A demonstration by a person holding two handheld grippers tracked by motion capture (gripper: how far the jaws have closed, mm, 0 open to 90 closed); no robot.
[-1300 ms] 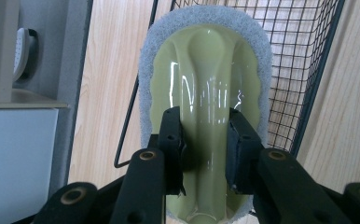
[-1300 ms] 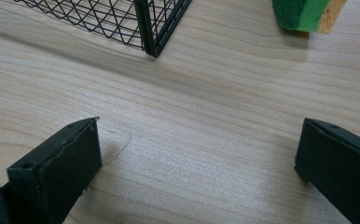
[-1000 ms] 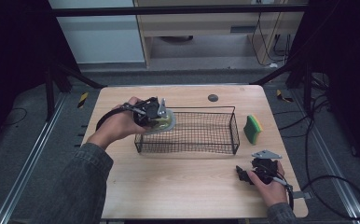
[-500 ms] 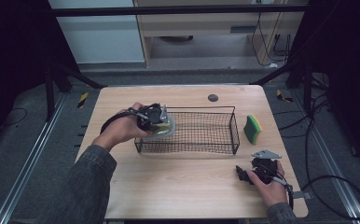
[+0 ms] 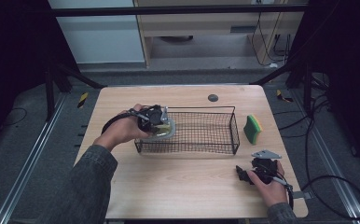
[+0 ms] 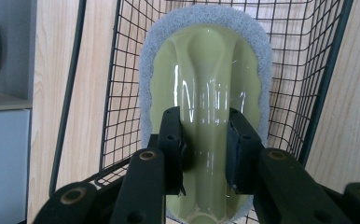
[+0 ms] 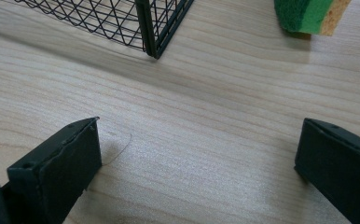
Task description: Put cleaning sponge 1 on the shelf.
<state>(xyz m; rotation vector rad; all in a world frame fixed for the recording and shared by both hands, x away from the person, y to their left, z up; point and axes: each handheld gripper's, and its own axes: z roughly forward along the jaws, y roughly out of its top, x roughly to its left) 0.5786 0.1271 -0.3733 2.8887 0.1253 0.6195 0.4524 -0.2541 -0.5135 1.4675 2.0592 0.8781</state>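
left gripper (image 5: 162, 122) jaws clamped on pad's (image 6: 205, 98) glossy ridge, pad hanging over basket's (image 5: 234, 128) left end | right gripper (image 5: 247, 174) jaws wide, empty, on desk (image 5: 183, 186) near right | risk: slick ridge slips; pad edge may catch rim wire, landing outside

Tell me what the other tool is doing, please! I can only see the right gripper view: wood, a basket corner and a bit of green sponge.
Observer: The left tool is shut on a pale green scrubber with a grey fuzzy rim.
Operator: Where is it holding that?
Observer: At the left end of the wire basket, with mesh behind it. I cannot tell if it touches the bottom.
Operator: And what's my sponge like?
Observer: The sponge is green on one side and yellow on the other. It sits just right of the basket, apart from it.
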